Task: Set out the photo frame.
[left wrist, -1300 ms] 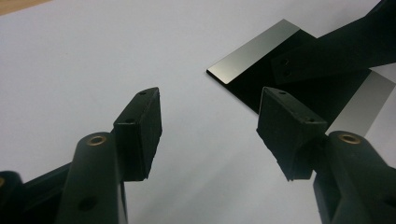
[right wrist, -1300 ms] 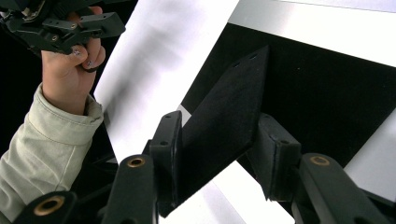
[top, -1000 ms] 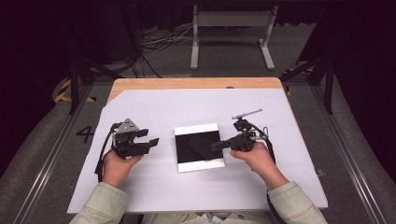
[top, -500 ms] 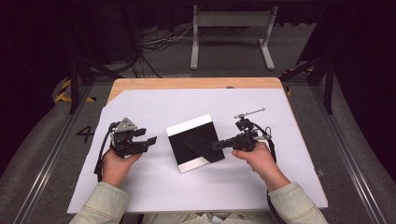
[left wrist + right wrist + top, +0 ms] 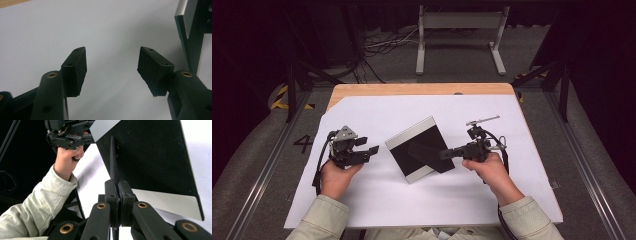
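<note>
From above, the black panel with silver borders (image 5: 419, 149) lies skewed at the middle of the white sheet (image 5: 377, 112) on the table; my right gripper (image 5: 446, 154) reaches over its right corner, my left gripper (image 5: 371, 148) sits apart to its left, just off the panel's near corner.

In my left gripper view, the jaws stand spread with nothing between them over bare white sheet (image 5: 50, 32); the panel's silver edge (image 5: 183, 18) shows at upper right.

In my right gripper view, the jaws are pressed together, pinching a thin black edge over the panel (image 5: 150, 155); my left hand (image 5: 67, 157) holds the other gripper beyond.
</note>
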`<state>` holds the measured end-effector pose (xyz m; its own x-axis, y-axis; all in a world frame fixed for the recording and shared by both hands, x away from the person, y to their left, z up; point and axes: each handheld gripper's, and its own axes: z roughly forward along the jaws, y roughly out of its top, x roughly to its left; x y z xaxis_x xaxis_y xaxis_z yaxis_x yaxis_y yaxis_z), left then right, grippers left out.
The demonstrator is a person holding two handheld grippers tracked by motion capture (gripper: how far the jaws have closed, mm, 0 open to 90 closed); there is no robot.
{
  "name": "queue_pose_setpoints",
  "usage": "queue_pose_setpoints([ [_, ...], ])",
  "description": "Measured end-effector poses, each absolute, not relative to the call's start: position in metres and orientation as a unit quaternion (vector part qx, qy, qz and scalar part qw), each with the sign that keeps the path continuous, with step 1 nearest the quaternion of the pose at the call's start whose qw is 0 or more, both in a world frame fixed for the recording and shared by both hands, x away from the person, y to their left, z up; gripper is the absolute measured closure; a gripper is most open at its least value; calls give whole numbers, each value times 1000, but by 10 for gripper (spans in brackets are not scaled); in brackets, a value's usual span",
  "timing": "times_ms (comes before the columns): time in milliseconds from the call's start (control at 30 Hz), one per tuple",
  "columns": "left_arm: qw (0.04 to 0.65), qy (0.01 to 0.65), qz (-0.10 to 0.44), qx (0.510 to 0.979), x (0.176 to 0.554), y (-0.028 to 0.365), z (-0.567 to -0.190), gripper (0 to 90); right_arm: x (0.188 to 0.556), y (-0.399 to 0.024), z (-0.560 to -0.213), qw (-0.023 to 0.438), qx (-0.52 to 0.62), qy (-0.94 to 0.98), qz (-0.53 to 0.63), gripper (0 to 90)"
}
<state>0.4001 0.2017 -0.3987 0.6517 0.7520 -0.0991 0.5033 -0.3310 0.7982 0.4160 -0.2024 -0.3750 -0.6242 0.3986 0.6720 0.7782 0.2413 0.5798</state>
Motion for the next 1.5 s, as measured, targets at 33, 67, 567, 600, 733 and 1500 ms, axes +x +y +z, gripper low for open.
queue_pose_setpoints([
  [33, 426, 391, 147, 802, 400, 202, -399, 409, 415, -203, -373, 188, -384, -764, -484, 877],
  [67, 427, 391, 147, 802, 400, 201, -399, 409, 414, -203, -372, 183, -381, -765, -485, 877],
  [567, 429, 389, 148, 802, 400, 201, -399, 409, 404, -208, -361, 85, -342, -763, -542, 878],
  [600, 429, 389, 148, 802, 400, 201, -399, 409, 403, -208, -360, 76, -342, -764, -542, 878],
  [733, 430, 387, 148, 802, 401, 201, -399, 410, 404, -210, -363, 61, -346, -760, -547, 878],
  [1500, 437, 379, 144, 803, 406, 194, -399, 415, 403, -224, -377, 25, -316, -791, -523, 876],
])
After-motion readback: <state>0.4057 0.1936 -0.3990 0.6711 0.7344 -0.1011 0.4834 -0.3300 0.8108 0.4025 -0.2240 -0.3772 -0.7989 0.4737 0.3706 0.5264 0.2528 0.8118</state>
